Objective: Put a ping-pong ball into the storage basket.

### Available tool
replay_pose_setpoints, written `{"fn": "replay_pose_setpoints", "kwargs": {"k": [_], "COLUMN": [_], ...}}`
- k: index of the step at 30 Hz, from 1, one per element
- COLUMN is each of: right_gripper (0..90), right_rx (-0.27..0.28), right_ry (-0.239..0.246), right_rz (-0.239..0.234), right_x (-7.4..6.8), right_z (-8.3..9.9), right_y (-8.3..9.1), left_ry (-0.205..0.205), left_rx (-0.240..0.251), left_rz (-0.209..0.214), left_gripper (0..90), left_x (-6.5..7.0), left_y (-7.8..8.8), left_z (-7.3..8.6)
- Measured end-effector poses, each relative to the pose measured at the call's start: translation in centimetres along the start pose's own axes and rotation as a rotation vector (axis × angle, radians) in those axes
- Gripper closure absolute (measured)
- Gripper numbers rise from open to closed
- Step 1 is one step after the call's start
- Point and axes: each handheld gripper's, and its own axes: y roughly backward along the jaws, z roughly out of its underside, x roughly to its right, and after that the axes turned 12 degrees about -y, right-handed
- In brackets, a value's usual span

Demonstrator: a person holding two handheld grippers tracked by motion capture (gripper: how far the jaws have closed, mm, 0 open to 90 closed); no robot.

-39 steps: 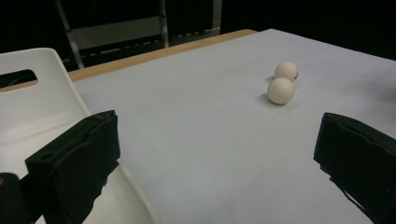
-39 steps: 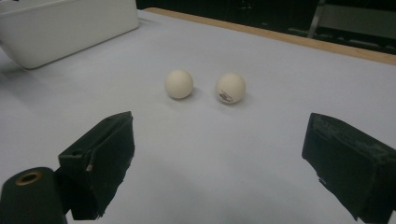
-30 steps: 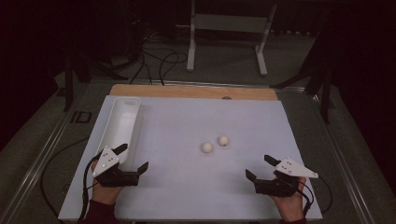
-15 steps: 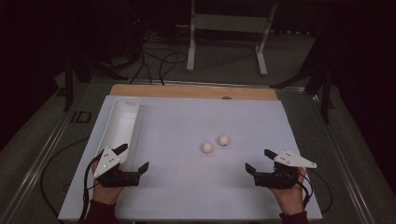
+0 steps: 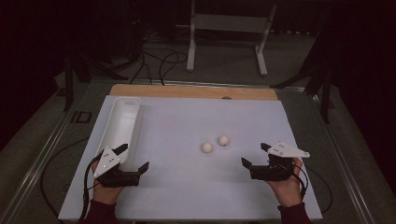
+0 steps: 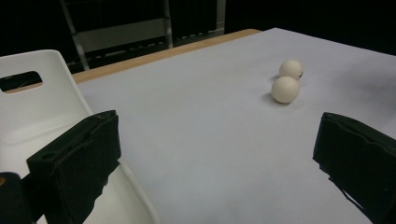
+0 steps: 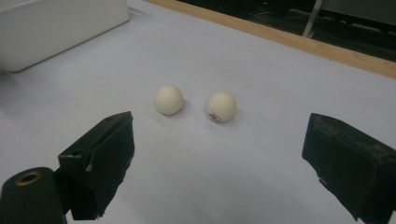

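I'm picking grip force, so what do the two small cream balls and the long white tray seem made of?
Two small cream balls: probably hard matte plastic, table-tennis style; one bears a small printed mark. Long white tray: likely moulded plastic, smooth with a slight sheen, rounded corners and a cut-out handle slot.

1. Both balls are cream/off-white: the one at 9 o'clock (image 5: 207,147) is plain, the other ball (image 7: 220,106) has a small dark printed mark.
2. The surface (image 5: 187,121) is pale lavender-white with a tan wood strip along the 12 o'clock edge.
3. The tray (image 5: 122,122) is plain white.
4. Left tool (image 5: 132,160) and right tool (image 5: 254,155) are matte black with light grey top plates.
5. Sleeves look dark maroon.
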Motion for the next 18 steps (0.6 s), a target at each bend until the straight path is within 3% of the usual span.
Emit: {"fn": "replay_pose_setpoints", "kwargs": {"k": [18], "right_gripper": [8.9], "right_rx": [-0.045], "right_ry": [0.027], "right_rz": [0.006], "right_x": [-0.6], "right_z": [-2.0], "right_y": [-1.5], "left_ry": [0.0], "left_rx": [0.0], "left_rz": [0.001], "left_gripper": [1.4], "left_x": [0.0], "left_y": [0.0], "left_z": [0.0]}}
